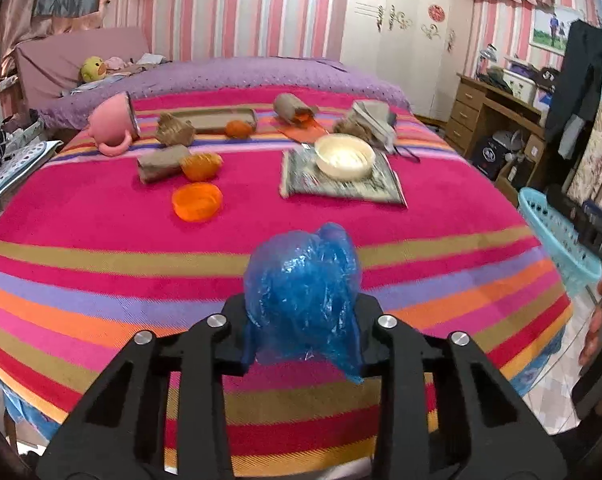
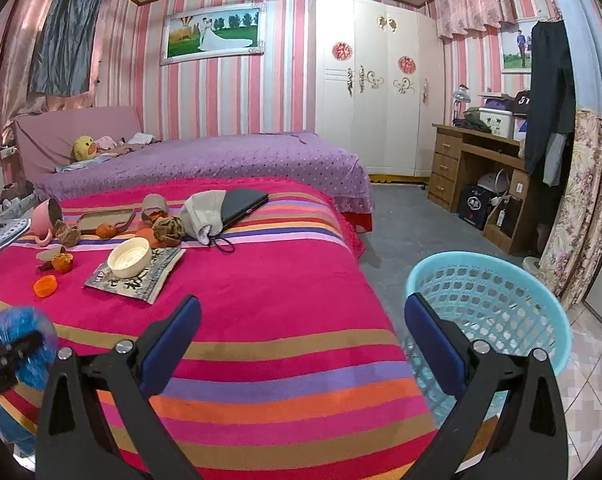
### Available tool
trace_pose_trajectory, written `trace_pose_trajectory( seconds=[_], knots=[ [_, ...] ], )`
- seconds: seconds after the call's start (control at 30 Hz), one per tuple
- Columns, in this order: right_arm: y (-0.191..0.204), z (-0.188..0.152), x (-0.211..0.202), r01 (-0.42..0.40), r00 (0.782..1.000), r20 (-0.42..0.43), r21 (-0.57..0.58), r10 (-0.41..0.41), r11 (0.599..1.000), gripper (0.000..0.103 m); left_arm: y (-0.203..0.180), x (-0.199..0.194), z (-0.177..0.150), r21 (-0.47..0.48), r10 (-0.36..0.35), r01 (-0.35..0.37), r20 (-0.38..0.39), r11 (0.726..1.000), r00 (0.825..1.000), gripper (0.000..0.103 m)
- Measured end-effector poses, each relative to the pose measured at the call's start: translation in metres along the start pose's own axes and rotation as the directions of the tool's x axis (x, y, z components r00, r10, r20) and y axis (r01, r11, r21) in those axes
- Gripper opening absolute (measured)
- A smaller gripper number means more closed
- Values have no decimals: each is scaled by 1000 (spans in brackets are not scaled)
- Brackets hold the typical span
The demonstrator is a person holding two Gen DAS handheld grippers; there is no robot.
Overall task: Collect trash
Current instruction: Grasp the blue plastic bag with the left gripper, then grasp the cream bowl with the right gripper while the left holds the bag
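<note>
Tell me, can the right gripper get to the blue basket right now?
Probably yes. The right gripper is open and empty, and the blue basket stands on the floor just beyond its right finger, beside the bed, with nothing visible in between.

Crumpled blue plastic bag [image 1: 301, 292] sits bunched between the left claw's [image 1: 301, 320] fingers, pinched tight, its loose tail drooping below the right finger. Ahead of that claw, on the striped bed cover [image 1: 101, 248], orange peel pieces [image 1: 197, 202] lie scattered among brown crumpled paper [image 1: 175, 130]. Just right of the right claw [image 2: 301, 336] stands the pale blue mesh basket [image 2: 497, 292], upright on the floor.
</note>
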State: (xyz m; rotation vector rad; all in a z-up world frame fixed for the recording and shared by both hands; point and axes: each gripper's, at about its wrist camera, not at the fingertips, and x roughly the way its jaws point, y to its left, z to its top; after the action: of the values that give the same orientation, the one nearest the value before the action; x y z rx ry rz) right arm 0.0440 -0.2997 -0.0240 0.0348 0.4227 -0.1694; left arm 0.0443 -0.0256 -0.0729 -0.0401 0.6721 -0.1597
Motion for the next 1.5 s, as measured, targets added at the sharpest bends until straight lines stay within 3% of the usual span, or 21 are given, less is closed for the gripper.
trace_pose_trajectory(
  seconds=[0.13, 0.3, 0.4, 0.63, 0.73, 0.87, 0.97, 1.07, 1.1, 1.23, 1.5],
  knots=[
    [21, 10, 6, -21, 1000, 13, -38, 21, 999, 99, 17, -11, 35, 1, 76, -76, 76, 997, 994, 32],
    [59, 21, 20, -69, 998, 6, -84, 70, 994, 99, 41, 0, 83, -19, 93, -91, 81, 996, 992, 32],
    [80, 25, 31, -86, 996, -6, -112, 86, 990, 99, 59, 9, 103, -36, 137, -135, 91, 990, 986, 32],
    [140, 39, 74, -159, 985, -91, -149, 147, 976, 99, 105, 29, 103, -99, 206, -200, 50, 975, 977, 32],
    [167, 37, 96, -181, 977, -144, -176, 156, 968, 99, 116, 31, 101, -78, 266, -262, 58, 962, 962, 32],
    [191, 30, 122, -200, 962, -230, -223, 148, 954, 99, 131, 33, 101, -95, 276, -272, 38, 958, 960, 32],
    [195, 28, 136, -215, 947, -284, -229, 146, 949, 95, 136, 33, 101, -110, 277, -272, 36, 956, 960, 32],
    [198, 26, 146, -247, 928, -334, -221, 164, 944, 67, 136, 34, 102, -117, 270, -264, 38, 957, 962, 32],
    [199, 25, 148, -260, 922, -347, -219, 174, 940, 65, 135, 35, 102, -118, 269, -263, 39, 958, 962, 32],
    [196, 26, 144, -289, 916, -341, -202, 210, 936, 61, 130, 36, 102, -120, 262, -257, 32, 959, 964, 32],
    [163, 43, 112, -306, 937, -226, -156, 267, 939, 61, 105, 35, 104, -127, 237, -230, 44, 965, 970, 32]
  ],
)
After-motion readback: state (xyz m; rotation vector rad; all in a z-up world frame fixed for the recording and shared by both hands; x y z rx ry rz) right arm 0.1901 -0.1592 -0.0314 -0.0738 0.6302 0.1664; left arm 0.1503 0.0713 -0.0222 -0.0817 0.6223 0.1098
